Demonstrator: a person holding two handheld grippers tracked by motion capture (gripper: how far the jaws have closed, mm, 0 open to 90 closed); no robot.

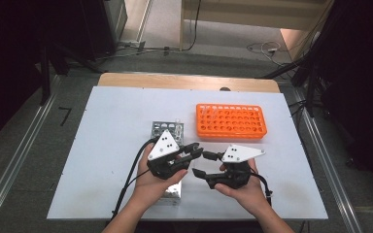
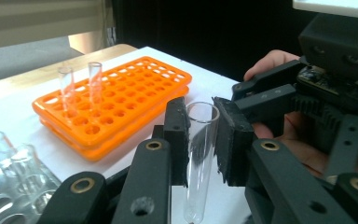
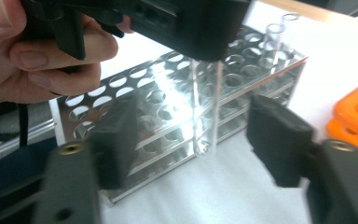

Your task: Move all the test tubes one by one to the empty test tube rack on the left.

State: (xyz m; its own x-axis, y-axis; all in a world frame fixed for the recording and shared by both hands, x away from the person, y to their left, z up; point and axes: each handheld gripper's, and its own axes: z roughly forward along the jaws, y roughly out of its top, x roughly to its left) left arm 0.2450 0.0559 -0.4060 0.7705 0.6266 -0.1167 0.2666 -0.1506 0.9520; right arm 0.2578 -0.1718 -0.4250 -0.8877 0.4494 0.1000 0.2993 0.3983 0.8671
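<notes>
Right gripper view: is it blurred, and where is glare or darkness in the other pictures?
Right gripper view: its own black jaws are smeared by blur, and the metal rack glares behind the glass tube. Left gripper view: the tube is sharp, the orange rack slightly soft, the background black. High view: the white table is evenly lit, both sides dark.

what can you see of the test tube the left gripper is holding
The test tube is clear, glass-like, empty as far as shows, with an open rimmed top and rounded bottom. It stands about upright, clamped near its upper part between the left gripper's two black pads. The right gripper has its jaws apart on either side of the tube's lower end, not touching it.
</notes>
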